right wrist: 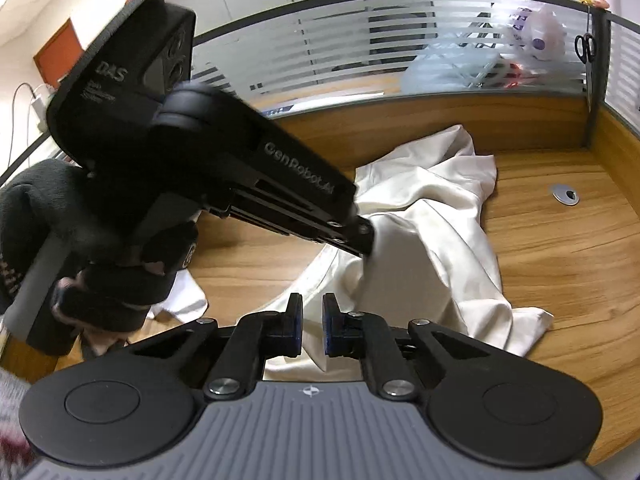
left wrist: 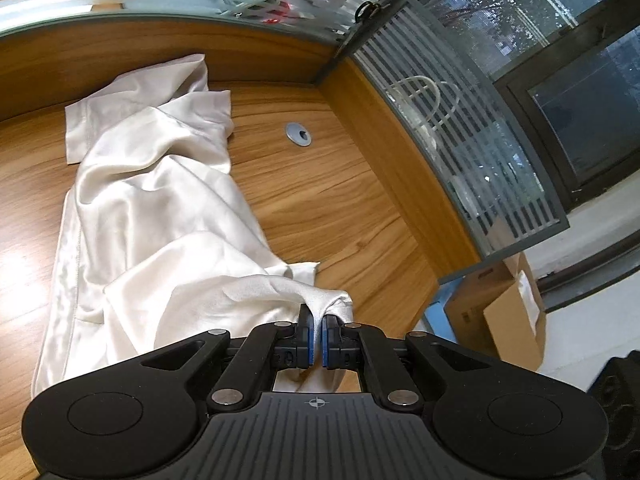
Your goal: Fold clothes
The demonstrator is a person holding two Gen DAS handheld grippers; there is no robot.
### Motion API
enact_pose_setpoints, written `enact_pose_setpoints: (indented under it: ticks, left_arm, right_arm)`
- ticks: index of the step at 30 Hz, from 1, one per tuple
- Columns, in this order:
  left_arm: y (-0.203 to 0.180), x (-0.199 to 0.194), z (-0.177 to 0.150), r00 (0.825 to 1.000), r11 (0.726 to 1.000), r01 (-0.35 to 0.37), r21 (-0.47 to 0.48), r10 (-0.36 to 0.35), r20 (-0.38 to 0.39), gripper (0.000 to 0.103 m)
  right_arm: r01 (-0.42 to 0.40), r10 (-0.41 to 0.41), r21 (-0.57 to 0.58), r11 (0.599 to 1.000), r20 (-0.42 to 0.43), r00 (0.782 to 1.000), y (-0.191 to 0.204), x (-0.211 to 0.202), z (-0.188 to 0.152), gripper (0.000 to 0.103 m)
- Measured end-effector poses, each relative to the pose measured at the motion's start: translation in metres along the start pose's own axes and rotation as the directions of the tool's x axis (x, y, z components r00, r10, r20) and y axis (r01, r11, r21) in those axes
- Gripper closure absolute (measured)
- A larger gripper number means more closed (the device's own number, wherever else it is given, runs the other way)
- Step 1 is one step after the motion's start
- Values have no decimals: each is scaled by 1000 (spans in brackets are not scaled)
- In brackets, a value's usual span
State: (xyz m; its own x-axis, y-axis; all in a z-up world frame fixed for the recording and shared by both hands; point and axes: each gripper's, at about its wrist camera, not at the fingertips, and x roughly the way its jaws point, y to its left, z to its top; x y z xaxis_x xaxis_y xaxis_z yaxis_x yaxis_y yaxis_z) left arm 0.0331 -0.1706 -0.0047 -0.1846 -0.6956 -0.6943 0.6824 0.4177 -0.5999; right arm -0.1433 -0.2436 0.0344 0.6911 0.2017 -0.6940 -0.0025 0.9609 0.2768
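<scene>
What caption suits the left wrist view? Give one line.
Left gripper shut on a bunched edge of the white garment sprawled across the wooden desk.

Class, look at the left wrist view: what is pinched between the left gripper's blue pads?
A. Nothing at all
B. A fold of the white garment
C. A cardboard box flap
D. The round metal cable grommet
B: the left gripper has its pads closed on a bunched fold of the white garment, which spreads away across the wooden desk.
</scene>
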Motion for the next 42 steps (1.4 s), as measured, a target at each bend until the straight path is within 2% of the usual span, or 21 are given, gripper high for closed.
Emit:
enact_pose_setpoints:
  ticks: [5,7,13,16,21,26,31,33,37,42]
  left_arm:
    - [4,-1,1,1000,999,7,-31,-7,-4,97]
    - [7,-2,2,1000,999,8,-46,-9,-6,97]
    - [9,2,1,999,997,27,-77,-28,-20,97]
    - [6,0,1,999,997,34,-72,-34,-10,97]
    - [8,-5,4,995,988,97,-122,-99,-9,97]
    - [16,-7,8,995,979,102,-176,-104,-2,97]
    - [40,-4,6,991,949,126,-289,-133,-5,97]
    - [45,-4,2,990,942,134,-308,-143,-7,97]
    - [48,-4,-3,989,941,130,-312,-144,-21,97]
    - [46,-3,-6,989,943,126,-308,-145,-38,97]
  right_arm:
    - [100,-109,164,981,44,993,-23,4,-8,91]
    - [115,-126,186,976,46,991,-30,1,-11,91]
    - [98,-111,157,983,74,991,-29,-3,-7,91]
    - [124,-135,132,983,79,988,-26,3,-4,91]
    - [125,-125,93,988,0,992,-26,27,-12,91]
    - [130,-127,54,990,-54,990,-24,44,-28,92]
    - [162,-166,-51,985,-77,983,-18,41,-31,92]
    - [153,-155,-35,988,-78,985,-20,37,-31,91]
    - [129,-129,3,992,-32,991,-19,27,-28,78]
    - [56,-58,63,996,19,998,-19,29,-21,79]
